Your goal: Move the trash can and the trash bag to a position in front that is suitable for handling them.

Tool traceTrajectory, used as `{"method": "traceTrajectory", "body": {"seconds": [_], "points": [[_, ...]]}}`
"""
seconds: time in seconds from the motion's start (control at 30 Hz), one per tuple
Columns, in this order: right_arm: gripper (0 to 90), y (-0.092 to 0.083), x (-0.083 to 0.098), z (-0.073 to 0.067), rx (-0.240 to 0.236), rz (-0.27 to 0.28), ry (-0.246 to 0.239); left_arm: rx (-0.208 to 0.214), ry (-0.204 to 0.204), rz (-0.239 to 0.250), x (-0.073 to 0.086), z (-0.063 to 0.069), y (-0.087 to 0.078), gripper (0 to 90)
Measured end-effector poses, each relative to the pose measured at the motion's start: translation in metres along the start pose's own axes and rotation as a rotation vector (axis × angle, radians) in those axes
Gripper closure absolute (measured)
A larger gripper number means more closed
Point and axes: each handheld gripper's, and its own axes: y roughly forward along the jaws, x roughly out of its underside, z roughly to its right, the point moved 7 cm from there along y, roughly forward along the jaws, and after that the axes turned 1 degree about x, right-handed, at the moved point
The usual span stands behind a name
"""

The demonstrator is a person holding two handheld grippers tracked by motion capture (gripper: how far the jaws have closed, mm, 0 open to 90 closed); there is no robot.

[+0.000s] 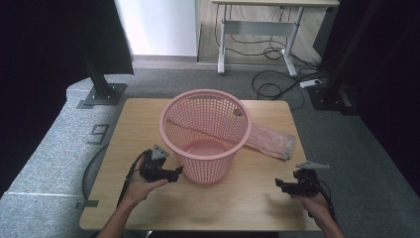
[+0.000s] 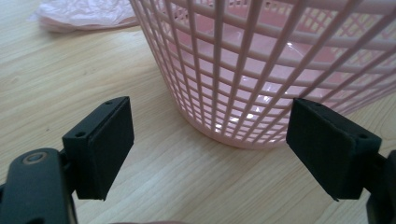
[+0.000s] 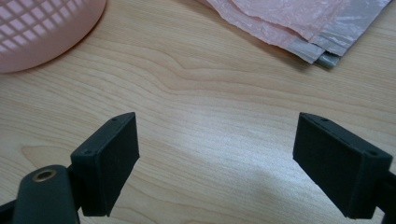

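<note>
Right, the pink basket (image 1: 205,135) stands upright mid-table with nothing lining it, and the folded pink bags (image 1: 270,140) lie flat just behind it to your right, untouched, so by my read the bagging is all yet to do. Your left gripper (image 1: 174,173) sits wide open and empty just beside the basket's base; your right gripper (image 1: 280,184), equally wide and empty, waits well clear.
</note>
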Motion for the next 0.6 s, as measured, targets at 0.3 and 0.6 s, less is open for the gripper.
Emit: {"method": "traceTrajectory", "body": {"seconds": [0.3, 0.6], "points": [[13.9, -0.001, 0.003, 0.001, 0.004, -0.01, -0.003, -0.01, 0.005, -0.003, 0.004, -0.002, 0.0, 14.8], [13.8, 0.008, 0.002, 0.001, 0.023, -0.029, -0.025, -0.097, -0.039, -0.047, 0.032, -0.032, -0.014, 14.7]]}}
